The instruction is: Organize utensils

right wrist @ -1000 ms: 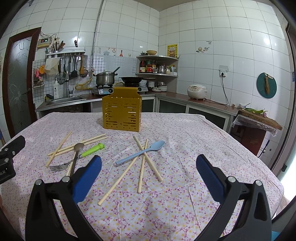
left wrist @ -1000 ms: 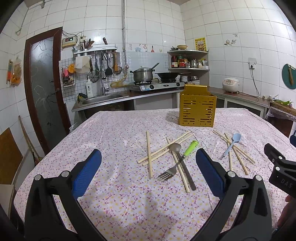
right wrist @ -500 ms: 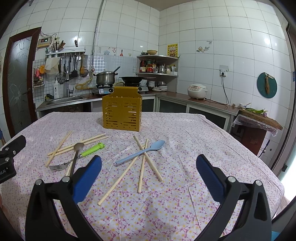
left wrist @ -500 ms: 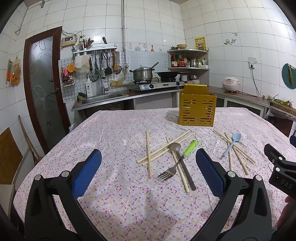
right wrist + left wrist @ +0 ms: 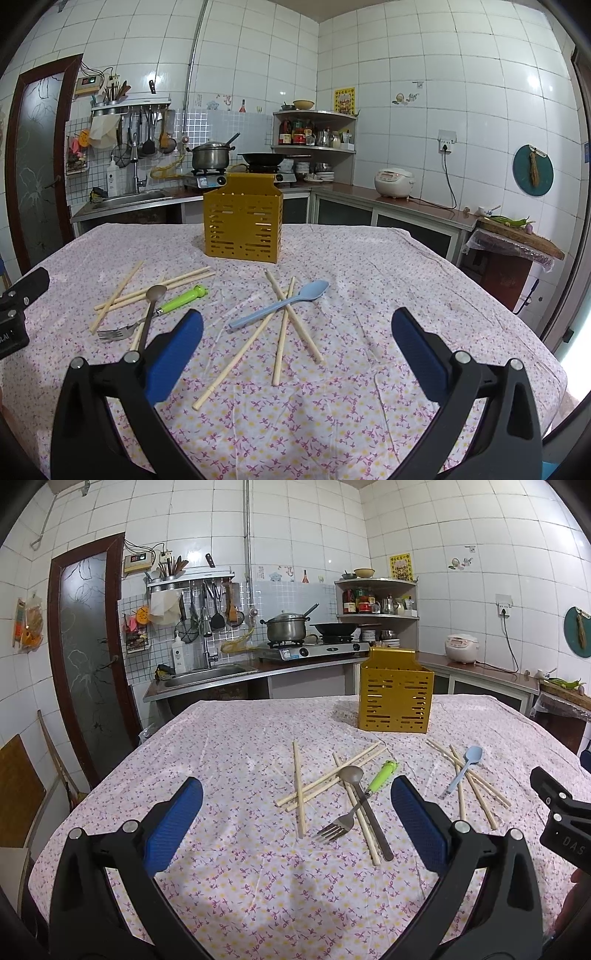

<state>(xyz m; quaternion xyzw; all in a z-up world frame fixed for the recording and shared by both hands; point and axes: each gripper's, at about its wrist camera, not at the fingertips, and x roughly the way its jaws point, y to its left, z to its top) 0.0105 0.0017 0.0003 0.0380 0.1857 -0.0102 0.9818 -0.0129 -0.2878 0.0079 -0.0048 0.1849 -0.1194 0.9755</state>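
Two grippers over a table (image 5: pixel 229 746) with a floral cloth, both spread wide and holding nothing. Left gripper (image 5: pixel 295 823) hovered above the near edge, blue pads (image 5: pixel 173 823) well apart, only cloth between them. Right gripper (image 5: pixel 295 350) same deal, fingers apart, nothing pinched; also showed up at the right edge of the left view as a black block.

Utensils all loose on the cloth, none in the yellow slotted holder (image 5: pixel 395 690), which stood upright farther back toward the kitchen counter. Left pile: a bunch of wooden chopsticks (image 5: pixel 299 786) crisscrossed, a metal spoon (image 5: pixel 352 775) lying across them, and a fork with a green handle (image 5: pixel 382 775), tines (image 5: pixel 332 829) pointing toward the camera. Fork and spoon crossed each other.

Right pile, near but apart from the first: a light blue spoon (image 5: pixel 288 302) lying over more chopsticks (image 5: pixel 291 314), bowl end pointing toward the holder side. One long chopstick (image 5: pixel 236 360) ran out toward the near edge of the table.

Behind everything: sink, stove with a steel pot (image 5: pixel 210 157) and a wok, a rice cooker (image 5: pixel 393 182) on the counter.
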